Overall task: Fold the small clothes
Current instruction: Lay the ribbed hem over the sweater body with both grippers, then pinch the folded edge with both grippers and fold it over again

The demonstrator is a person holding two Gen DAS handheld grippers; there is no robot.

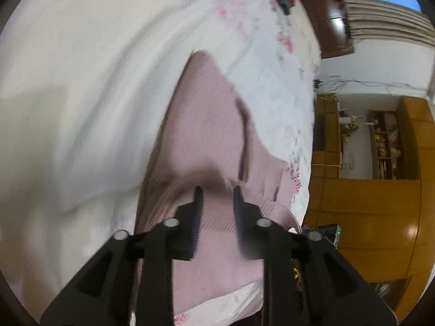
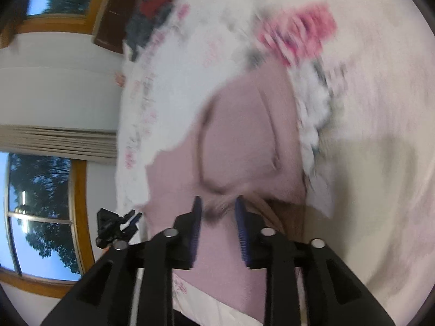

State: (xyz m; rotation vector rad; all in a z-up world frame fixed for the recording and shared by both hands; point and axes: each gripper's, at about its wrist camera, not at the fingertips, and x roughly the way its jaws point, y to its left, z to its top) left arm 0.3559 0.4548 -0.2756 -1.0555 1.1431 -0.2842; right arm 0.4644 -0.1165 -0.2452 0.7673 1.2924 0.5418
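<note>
Both claws, left [image 1: 217, 190] and right [image 2: 217, 202], hang parted, gripping nothing, over the pink knit [image 1: 206, 125] stretching toward twelve o'clock on the bed [image 1: 81, 81]; each should, I reckon, pinch one layer squarely.

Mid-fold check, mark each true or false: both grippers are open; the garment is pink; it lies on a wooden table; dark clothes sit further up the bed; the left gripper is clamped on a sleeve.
1. Both grippers are open. True: left gripper and right gripper each show a gap.
2. The garment is pink. True.
3. It lies on a wooden table. False: it lies on the white floral bedding.
4. Dark clothes sit further up. True.
5. Left gripper clamps a sleeve. False: its fingers stand apart.
</note>
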